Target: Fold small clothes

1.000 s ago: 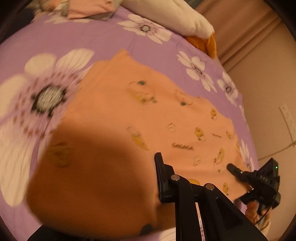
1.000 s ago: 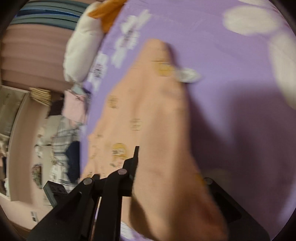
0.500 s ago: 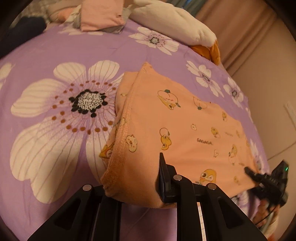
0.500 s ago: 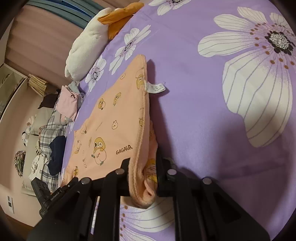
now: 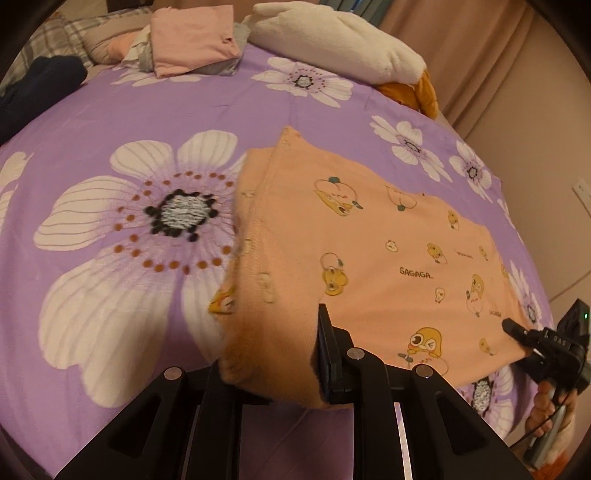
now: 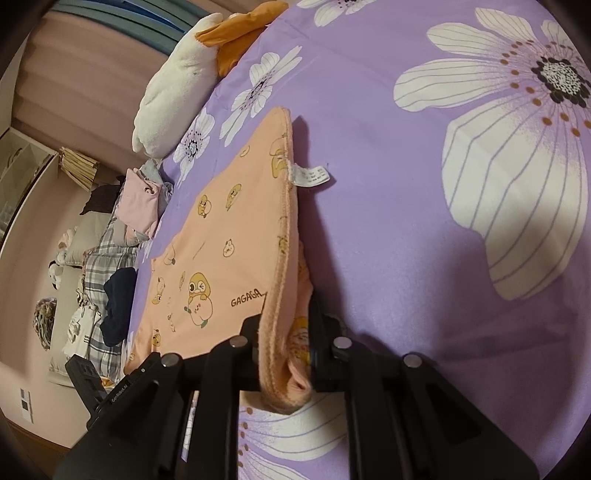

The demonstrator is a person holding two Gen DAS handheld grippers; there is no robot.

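Observation:
A small orange garment (image 5: pixel 369 236) printed with yellow chicks and "GAGAGA" lies spread on the purple flowered bedsheet (image 5: pixel 110 122). My left gripper (image 5: pixel 273 354) is shut on its near left corner, where the cloth bunches between the fingers. My right gripper (image 6: pixel 286 354) is shut on the other near corner (image 6: pixel 284 369), at the ribbed hem. A white care label (image 6: pixel 310 175) sticks out from the hem. The right gripper also shows at the right edge of the left wrist view (image 5: pixel 546 343), and the left gripper at the lower left of the right wrist view (image 6: pixel 99 384).
A folded pink garment (image 5: pixel 192 35) on a small pile lies at the bed's far end. A white and orange plush (image 5: pixel 343 40) lies beside it. A dark blue cloth (image 5: pixel 37 88) and plaid bedding (image 6: pixel 103 258) lie at the left. A wall stands to the right.
The garment has come down from in front of both cameras and now lies flat on the bed. Both grippers keep hold of its near corners.

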